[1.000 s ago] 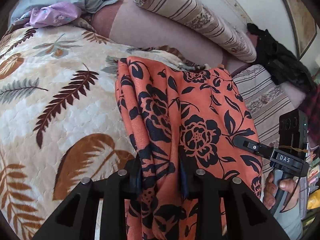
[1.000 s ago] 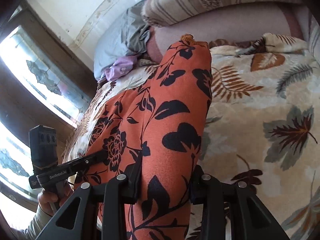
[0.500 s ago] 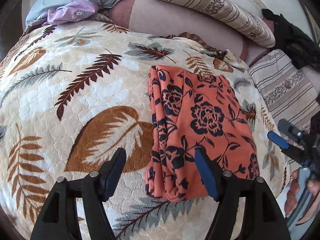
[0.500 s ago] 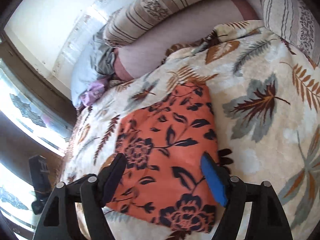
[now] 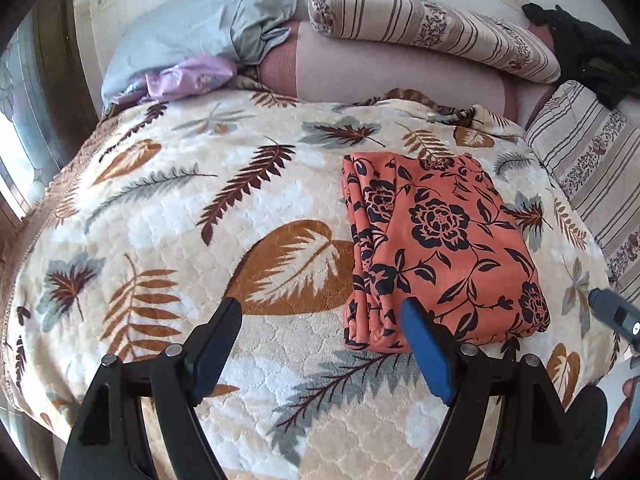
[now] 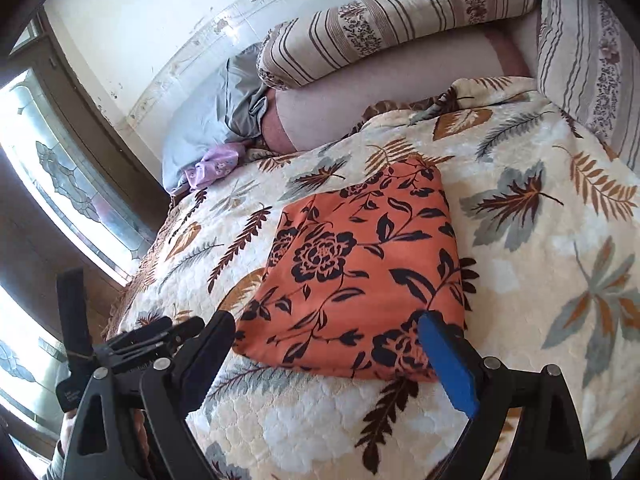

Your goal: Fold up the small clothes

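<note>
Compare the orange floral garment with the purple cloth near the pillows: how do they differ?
The orange floral garment lies folded flat, mid-blanket; the purple cloth is crumpled at the bed's far edge. The garment has bold dark flowers; the purple cloth has a faint print. Neither is held.

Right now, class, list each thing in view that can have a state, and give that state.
Orange floral garment: folded, lying flat on the blanket, held by nothing.
Left tongs: open, empty, off the garment.
Right tongs: open, empty.
Leaf-print blanket: spread over the bed.
Grey cloth: crumpled by the pillows.
Purple cloth: bunched up, unfolded.
</note>
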`<action>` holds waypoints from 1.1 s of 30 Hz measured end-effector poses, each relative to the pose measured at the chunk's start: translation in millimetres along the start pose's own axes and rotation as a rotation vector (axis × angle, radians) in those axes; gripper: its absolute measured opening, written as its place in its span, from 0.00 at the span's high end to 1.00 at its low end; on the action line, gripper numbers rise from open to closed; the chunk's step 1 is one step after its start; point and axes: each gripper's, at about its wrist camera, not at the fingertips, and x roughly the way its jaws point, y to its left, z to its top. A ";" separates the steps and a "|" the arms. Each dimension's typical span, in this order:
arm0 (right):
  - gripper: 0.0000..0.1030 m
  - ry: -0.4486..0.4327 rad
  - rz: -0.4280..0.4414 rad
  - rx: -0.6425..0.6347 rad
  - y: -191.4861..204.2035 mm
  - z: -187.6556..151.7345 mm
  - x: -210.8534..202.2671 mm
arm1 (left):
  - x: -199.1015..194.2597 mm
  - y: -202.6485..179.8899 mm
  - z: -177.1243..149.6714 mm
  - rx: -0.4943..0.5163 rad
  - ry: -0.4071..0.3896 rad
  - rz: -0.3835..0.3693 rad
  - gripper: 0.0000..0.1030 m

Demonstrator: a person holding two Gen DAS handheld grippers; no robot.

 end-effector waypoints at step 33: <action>0.08 0.050 -0.295 -0.129 17.1 -25.9 -15.2 | -42.3 -41.6 -2.1 0.025 -0.035 0.063 0.13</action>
